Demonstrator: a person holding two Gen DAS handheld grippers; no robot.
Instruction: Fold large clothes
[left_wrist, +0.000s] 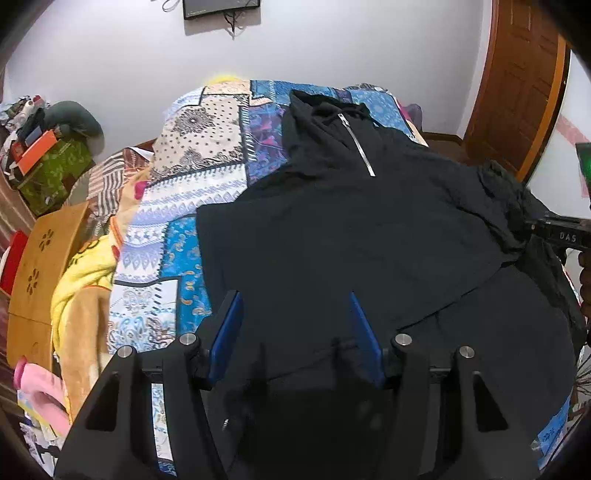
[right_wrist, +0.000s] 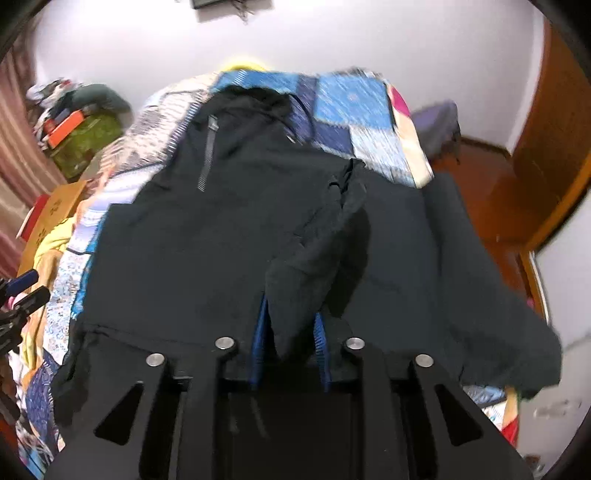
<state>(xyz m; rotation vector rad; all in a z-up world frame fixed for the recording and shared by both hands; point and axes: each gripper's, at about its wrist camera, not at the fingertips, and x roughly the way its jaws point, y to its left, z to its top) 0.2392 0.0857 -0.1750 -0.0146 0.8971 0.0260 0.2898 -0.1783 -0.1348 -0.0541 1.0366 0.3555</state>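
Left wrist view shows your left gripper (left_wrist: 295, 314) with its blue pads apart and nothing between them, hovering over the black zip-neck hooded sweatshirt (left_wrist: 332, 229) spread on the patchwork quilted bedspread (left_wrist: 207, 173), hood toward twelve o'clock. At three o'clock your right gripper (right_wrist: 291, 332) is clamped on a bunched fold of that sweatshirt's sleeve, which rises from between its pads toward twelve o'clock in the right wrist view.

The black hoodie (right_wrist: 229, 236) hides most of the patchwork bedspread (left_wrist: 207, 155). The right gripper (right_wrist: 290, 321) is blurred; bunched fabric covers its pad tips. The wall screen (left_wrist: 221, 8) is cut off.
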